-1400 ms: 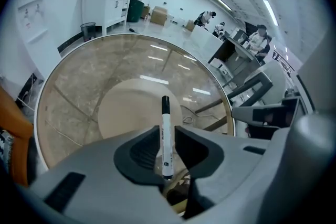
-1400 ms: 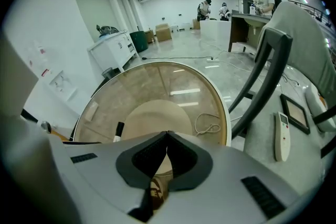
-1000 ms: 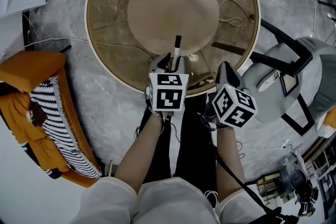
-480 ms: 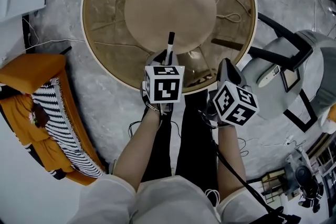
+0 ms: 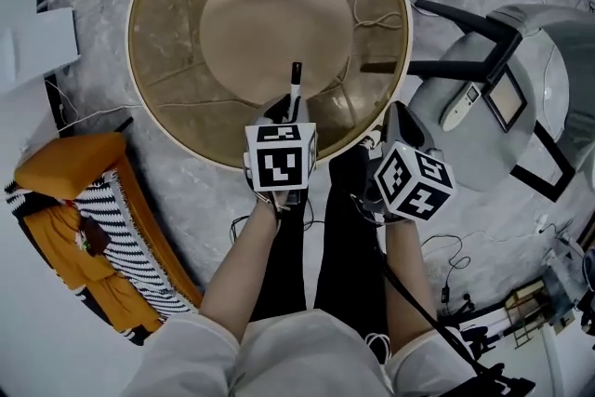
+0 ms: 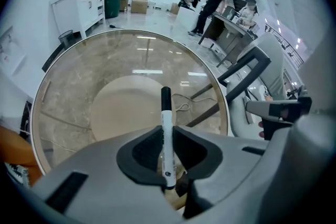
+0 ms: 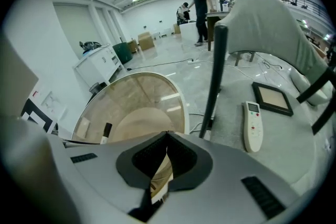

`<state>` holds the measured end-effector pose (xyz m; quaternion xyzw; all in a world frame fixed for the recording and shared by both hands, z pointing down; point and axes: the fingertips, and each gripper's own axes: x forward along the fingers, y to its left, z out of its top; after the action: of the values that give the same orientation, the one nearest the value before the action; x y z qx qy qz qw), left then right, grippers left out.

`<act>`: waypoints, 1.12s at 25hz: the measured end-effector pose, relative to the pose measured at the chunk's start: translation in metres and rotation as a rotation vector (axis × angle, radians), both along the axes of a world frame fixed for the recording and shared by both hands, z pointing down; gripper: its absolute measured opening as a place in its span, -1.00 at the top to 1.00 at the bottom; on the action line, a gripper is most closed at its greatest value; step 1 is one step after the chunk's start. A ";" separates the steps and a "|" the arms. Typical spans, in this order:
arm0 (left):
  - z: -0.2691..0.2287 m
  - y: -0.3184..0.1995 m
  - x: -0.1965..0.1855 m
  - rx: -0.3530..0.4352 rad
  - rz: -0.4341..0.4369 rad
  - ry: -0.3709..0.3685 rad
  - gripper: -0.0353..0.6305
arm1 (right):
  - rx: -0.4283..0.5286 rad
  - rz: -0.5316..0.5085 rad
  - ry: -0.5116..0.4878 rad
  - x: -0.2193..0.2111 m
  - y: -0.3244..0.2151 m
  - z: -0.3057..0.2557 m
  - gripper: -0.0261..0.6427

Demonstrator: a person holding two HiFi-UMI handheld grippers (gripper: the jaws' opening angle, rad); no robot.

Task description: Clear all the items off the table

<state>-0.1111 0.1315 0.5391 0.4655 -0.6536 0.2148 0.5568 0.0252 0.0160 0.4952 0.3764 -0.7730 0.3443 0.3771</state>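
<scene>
Left gripper (image 6: 167, 132), just closing, pinched the marker (image 6: 166, 110), table (image 6: 79, 92) ahead; right gripper (image 7: 168, 135) pressed together, remote (image 7: 253, 126) ahead; marker's base hidden

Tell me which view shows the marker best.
The left gripper view: the marker shows full length, pinched between the left gripper's jaws, which have just been closing on it. The head view shows only the marker's capped end beyond the gripper; the right gripper view catches just the marker's cap.

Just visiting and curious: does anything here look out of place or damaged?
Nothing looks spilled or broken. The one oddity: a remote control and a small frame lie on the grey chair seat beside the round table.
</scene>
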 end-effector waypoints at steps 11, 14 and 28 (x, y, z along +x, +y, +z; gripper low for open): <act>-0.007 -0.061 0.107 0.019 0.246 0.005 0.69 | 0.017 0.301 0.004 0.139 -0.028 -0.007 0.85; -0.010 -0.078 0.143 0.023 0.292 0.012 0.69 | 0.020 0.363 0.003 0.178 -0.035 -0.009 0.85; -0.020 -0.153 0.334 0.053 0.629 0.041 0.69 | -0.006 0.662 0.018 0.348 -0.041 -0.001 0.85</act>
<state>0.2226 -0.0216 0.5190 0.6634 -0.4715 0.3500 0.4638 0.3734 -0.0252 0.4940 0.6091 -0.6044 0.4470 0.2528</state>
